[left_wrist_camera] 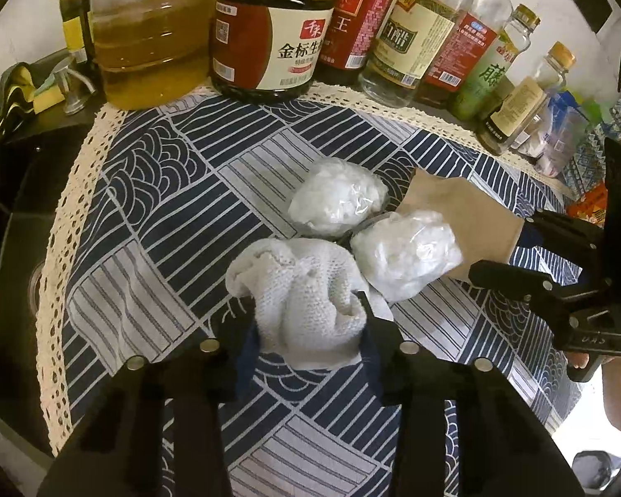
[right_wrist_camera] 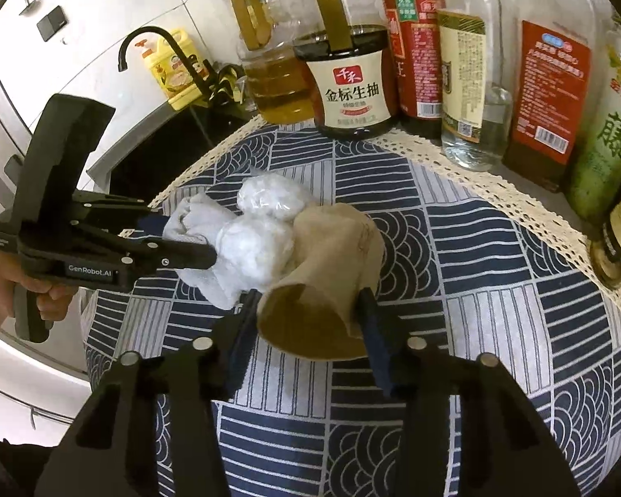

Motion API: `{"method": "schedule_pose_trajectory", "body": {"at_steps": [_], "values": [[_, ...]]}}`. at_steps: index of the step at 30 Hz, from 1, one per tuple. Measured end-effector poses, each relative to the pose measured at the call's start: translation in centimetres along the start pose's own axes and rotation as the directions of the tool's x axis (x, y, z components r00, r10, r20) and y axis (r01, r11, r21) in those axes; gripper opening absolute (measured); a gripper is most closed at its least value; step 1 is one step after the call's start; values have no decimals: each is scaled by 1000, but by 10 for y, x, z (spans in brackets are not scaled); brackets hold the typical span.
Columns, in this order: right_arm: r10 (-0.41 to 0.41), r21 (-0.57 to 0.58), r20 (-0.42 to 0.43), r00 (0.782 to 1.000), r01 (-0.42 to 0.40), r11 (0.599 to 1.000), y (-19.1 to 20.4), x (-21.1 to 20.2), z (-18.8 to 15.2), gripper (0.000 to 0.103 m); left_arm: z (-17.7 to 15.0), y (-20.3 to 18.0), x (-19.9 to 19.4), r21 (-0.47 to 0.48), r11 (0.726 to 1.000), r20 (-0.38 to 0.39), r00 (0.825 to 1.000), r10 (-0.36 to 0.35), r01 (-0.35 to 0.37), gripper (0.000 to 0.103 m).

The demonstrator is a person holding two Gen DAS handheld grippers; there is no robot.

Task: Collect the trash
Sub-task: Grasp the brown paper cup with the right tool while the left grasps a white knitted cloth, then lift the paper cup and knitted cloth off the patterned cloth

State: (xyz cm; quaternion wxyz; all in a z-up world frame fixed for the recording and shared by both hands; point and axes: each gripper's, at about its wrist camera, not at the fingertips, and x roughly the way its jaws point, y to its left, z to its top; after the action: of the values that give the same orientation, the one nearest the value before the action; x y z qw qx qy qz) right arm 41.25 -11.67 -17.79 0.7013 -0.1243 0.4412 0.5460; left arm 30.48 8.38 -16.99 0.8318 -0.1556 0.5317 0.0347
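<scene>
A crumpled white paper towel [left_wrist_camera: 306, 294] lies on the blue patterned cloth [left_wrist_camera: 178, 223], and my left gripper [left_wrist_camera: 306, 314] is shut on it. Two balls of crumpled clear plastic [left_wrist_camera: 337, 203] [left_wrist_camera: 405, 256] lie just beyond it. A squashed brown paper cup [right_wrist_camera: 331, 273] lies on its side with its mouth toward the right wrist camera, and my right gripper [right_wrist_camera: 306, 314] is shut on it. The cup also shows in the left wrist view [left_wrist_camera: 468, 211]. The left gripper [right_wrist_camera: 174, 244] shows in the right wrist view, on the towel [right_wrist_camera: 198, 219].
Several sauce and oil bottles stand along the back edge: an oil jug [left_wrist_camera: 149, 41], a dark soy jar [left_wrist_camera: 269, 37] and tall bottles [left_wrist_camera: 410, 37]. A black sink [right_wrist_camera: 161, 157] with a faucet [right_wrist_camera: 153, 49] lies left of the cloth.
</scene>
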Motion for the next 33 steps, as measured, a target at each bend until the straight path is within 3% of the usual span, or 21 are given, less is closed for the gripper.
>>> {"method": "schedule_pose_trajectory", "body": {"at_steps": [7,18,33], "values": [[-20,24,19,1000,19,1000,7,-14,-8,42,-10,4,-14,2,1000,10,1000,2,-2,38],[-119,113,43,992,113,987,26,-40,-28,42,-26,11,-28,38,999,18,999,-36,35,38],[-255,229,91,963,229,946,108,-75,-58,42,-56,24,-68,154,980,45,990,-133,125,38]]}}
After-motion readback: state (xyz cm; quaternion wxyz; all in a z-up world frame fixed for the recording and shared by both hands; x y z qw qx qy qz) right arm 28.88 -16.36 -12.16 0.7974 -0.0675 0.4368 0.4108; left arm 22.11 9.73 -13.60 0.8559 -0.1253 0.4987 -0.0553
